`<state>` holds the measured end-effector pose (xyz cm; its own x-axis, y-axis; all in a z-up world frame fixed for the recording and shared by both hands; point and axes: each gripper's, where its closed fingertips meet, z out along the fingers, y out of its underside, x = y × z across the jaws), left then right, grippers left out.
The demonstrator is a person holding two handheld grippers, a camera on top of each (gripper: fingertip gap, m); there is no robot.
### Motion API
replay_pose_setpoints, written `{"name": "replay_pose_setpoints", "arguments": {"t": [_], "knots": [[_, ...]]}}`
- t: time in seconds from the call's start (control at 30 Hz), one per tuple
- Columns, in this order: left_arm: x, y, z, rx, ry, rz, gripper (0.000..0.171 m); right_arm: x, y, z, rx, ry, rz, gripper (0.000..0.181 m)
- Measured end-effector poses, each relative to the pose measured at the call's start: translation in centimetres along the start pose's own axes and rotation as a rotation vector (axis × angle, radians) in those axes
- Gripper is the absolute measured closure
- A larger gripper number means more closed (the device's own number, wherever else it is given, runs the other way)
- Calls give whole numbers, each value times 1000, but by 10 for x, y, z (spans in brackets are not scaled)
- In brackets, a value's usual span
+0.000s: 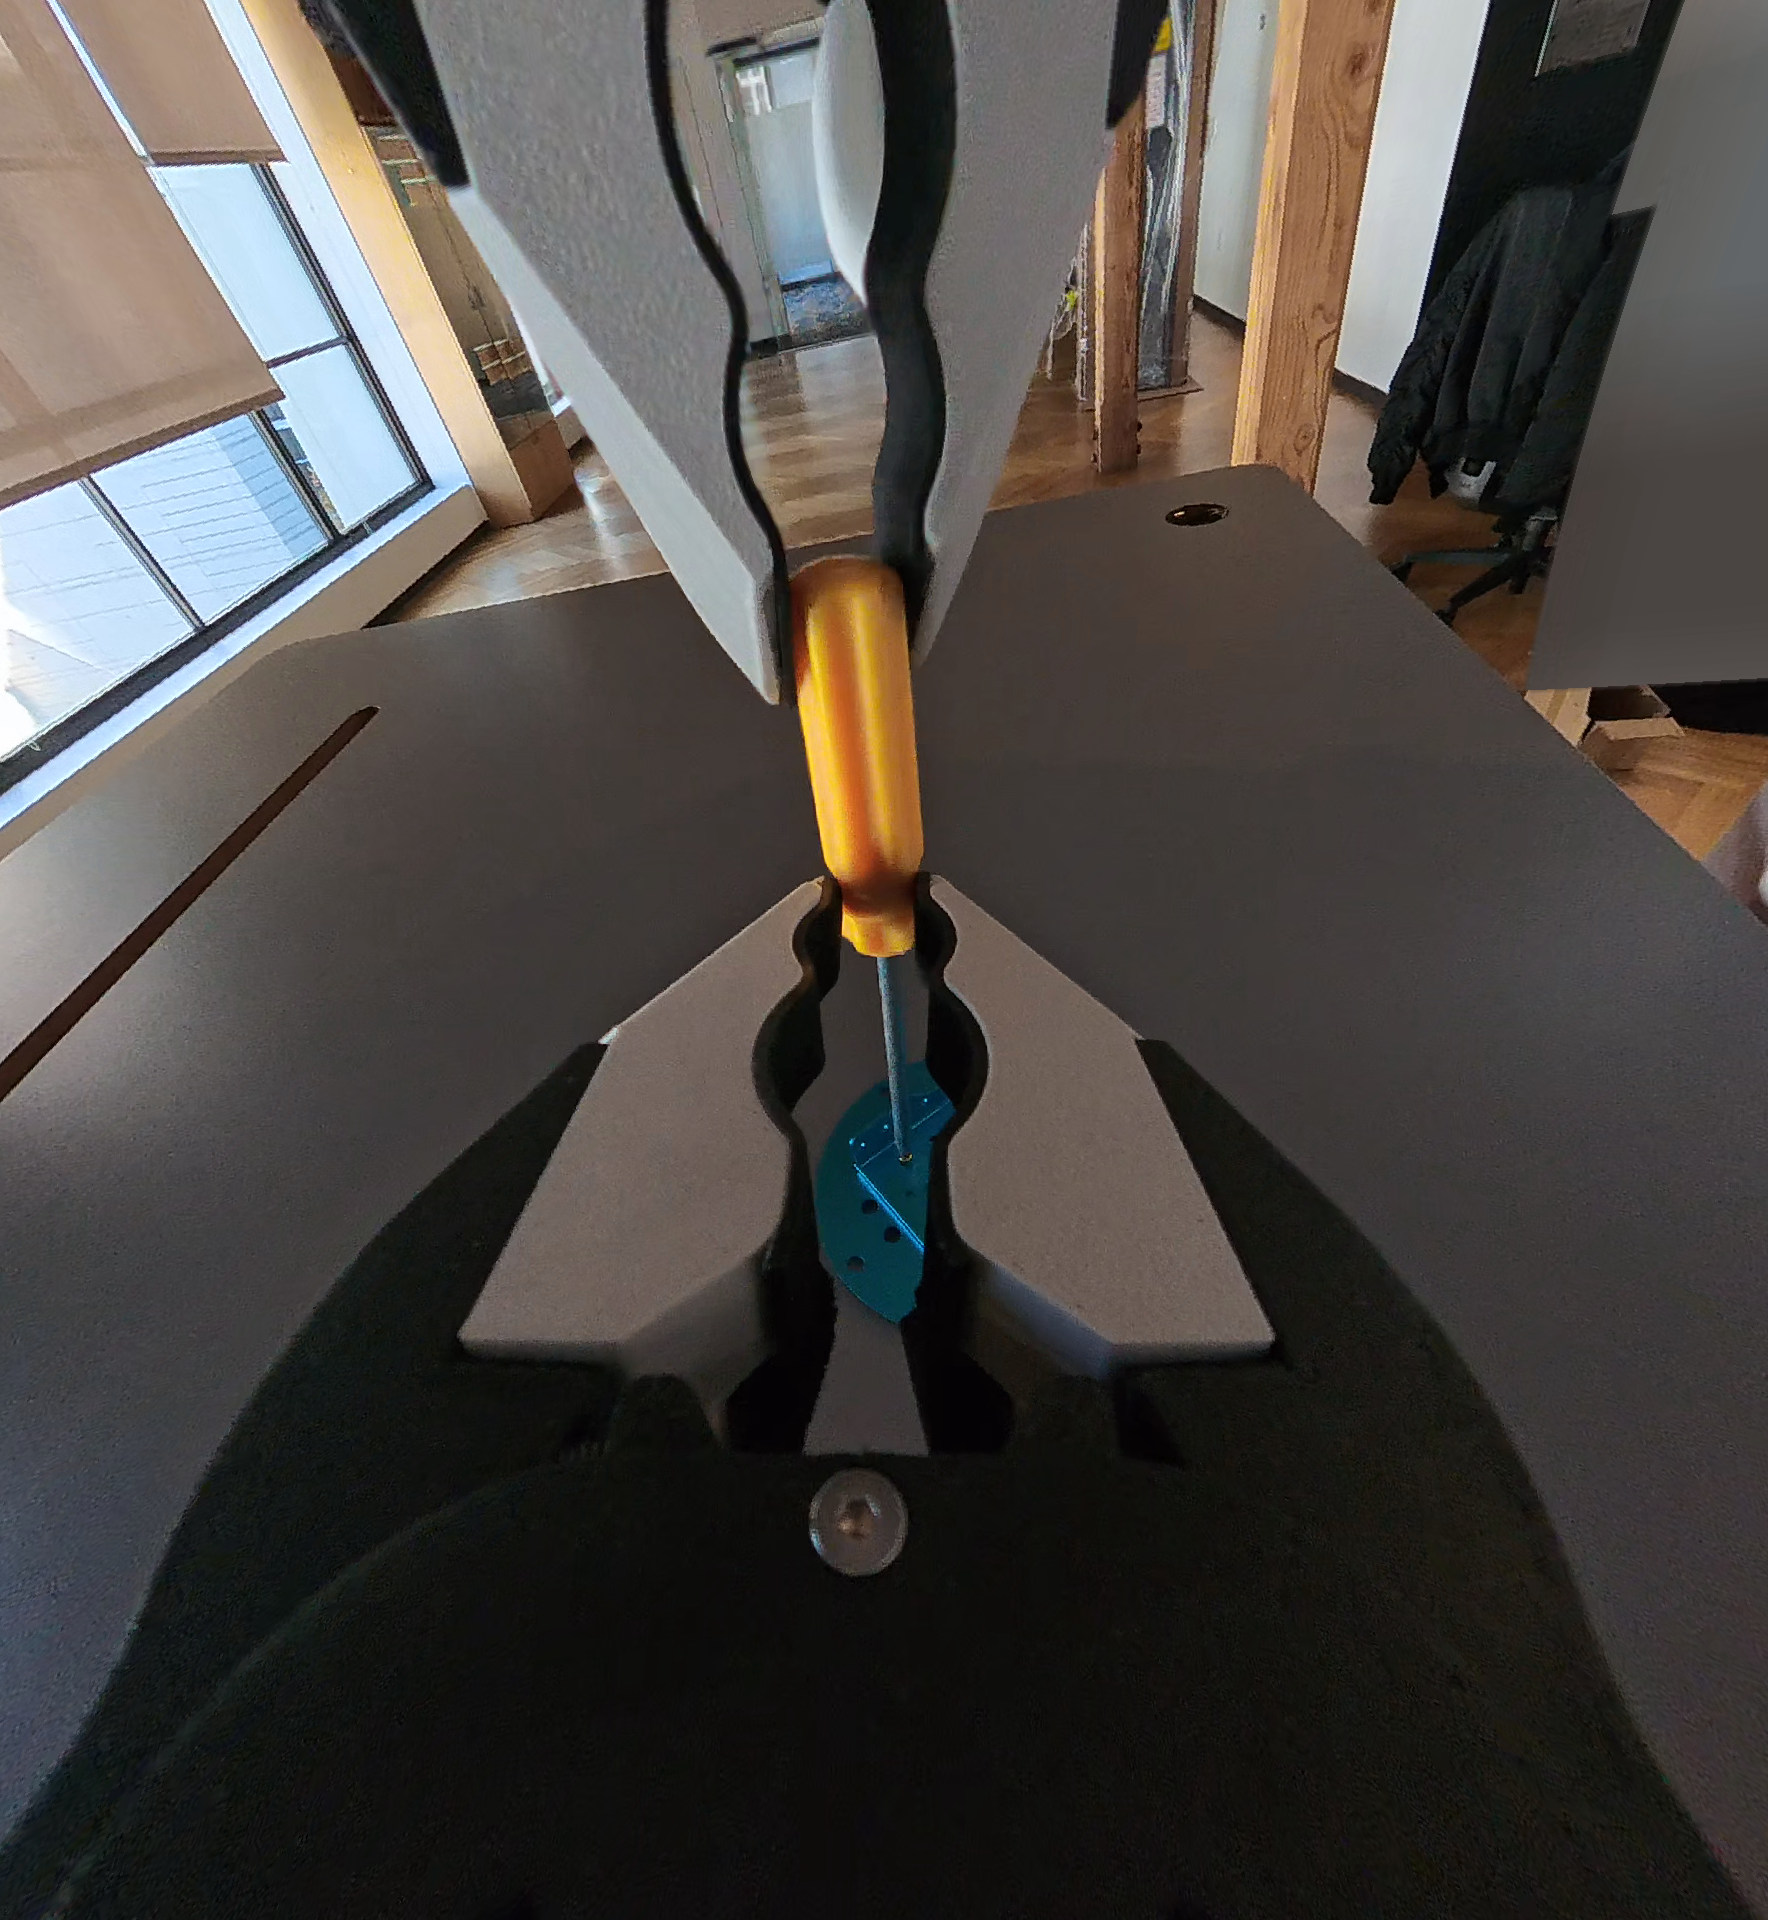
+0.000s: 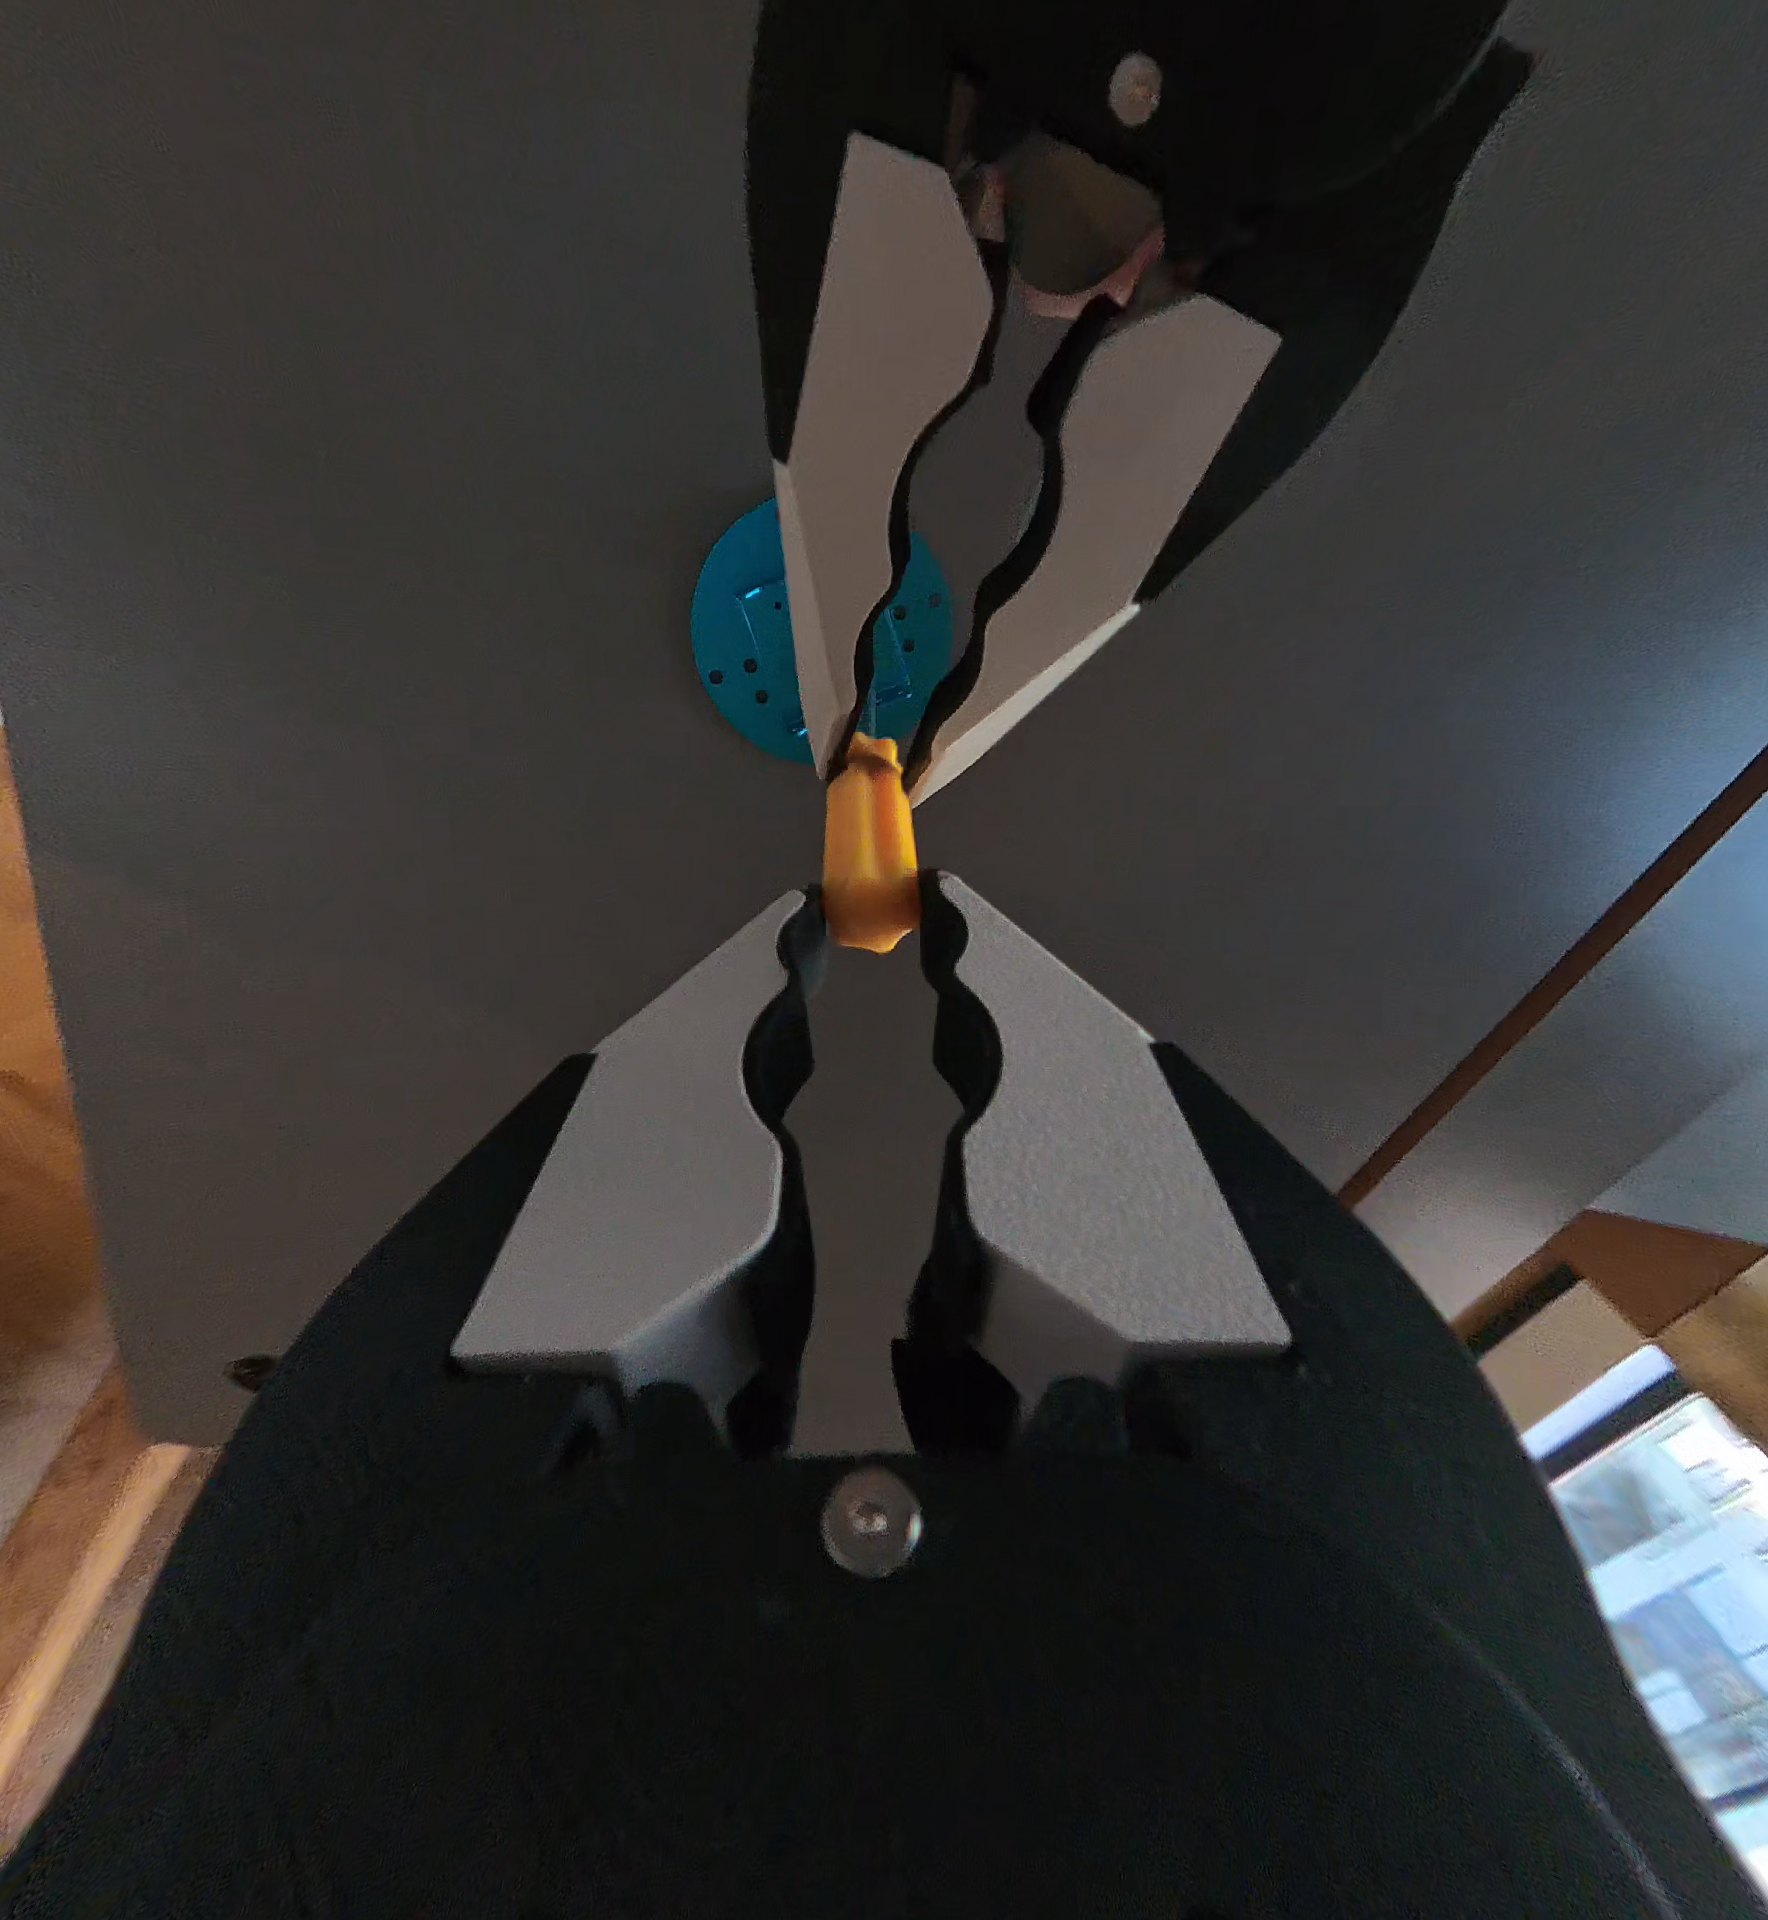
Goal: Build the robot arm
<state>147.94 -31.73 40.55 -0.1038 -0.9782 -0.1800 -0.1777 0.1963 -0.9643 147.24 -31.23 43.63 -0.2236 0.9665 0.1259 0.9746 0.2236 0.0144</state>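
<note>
A screwdriver with an orange handle (image 1: 857, 748) stands tilted over a blue round perforated disc (image 1: 864, 1216) that lies on the dark grey table (image 1: 1275, 935). Its thin shaft tip touches a small blue bracket on the disc. My left gripper (image 1: 875, 904) is shut on the lower neck of the handle, with the disc showing in the gap between its fingers. My right gripper (image 2: 864, 904) is shut on the top end of the screwdriver (image 2: 864, 842); it comes in from above in the left wrist view (image 1: 849, 623). The right wrist view shows the disc (image 2: 745, 644) partly hidden behind the left gripper (image 2: 875, 779).
The table has a long slot (image 1: 153, 914) at the left and a round hole (image 1: 1197, 514) at the far right. Beyond it are windows with blinds (image 1: 132, 571), a wooden post (image 1: 1306, 239), a chair with a dark jacket (image 1: 1503, 343) and a grey panel (image 1: 1711, 364). Left and right tips are no more than a few centimetres apart.
</note>
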Motion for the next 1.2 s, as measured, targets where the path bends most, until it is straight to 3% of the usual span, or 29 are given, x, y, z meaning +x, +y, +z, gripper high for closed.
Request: {"name": "replay_pose_setpoints", "arguments": {"t": [0.17, 0.3, 0.4, 0.5, 0.63, 0.7, 1.07, 1.17, 1.2], "knots": [[-5, -1, 1, 11, -45, 5, 157, 2, 9, 1, -70, -116, 297, 166], [-7, 0, 1, 13, -55, -7, 161, 4, 10, 1, -76, -135, 412, 165], [-7, 0, -2, 10, -45, -8, 161, 4, 4, 0, -18, -127, 362, 162], [-8, 0, -3, 18, -40, -15, 161, 12, 1, -2, 20, -24, 197, 145], [-8, 0, -3, 16, -35, -12, 161, 14, -8, -4, 85, 57, 24, 158], [-8, 1, -4, 18, -37, -13, 161, 10, -9, -2, 86, 20, 33, 169], [-9, 1, -8, 25, -51, -4, 162, 14, -9, -1, 49, -61, 296, 171], [-12, 1, -4, 24, -69, -29, 139, 15, -10, -1, 53, -64, 325, 170], [-12, 2, -2, 22, -66, -41, 143, 16, -10, -1, 53, -64, 331, 170]]}}
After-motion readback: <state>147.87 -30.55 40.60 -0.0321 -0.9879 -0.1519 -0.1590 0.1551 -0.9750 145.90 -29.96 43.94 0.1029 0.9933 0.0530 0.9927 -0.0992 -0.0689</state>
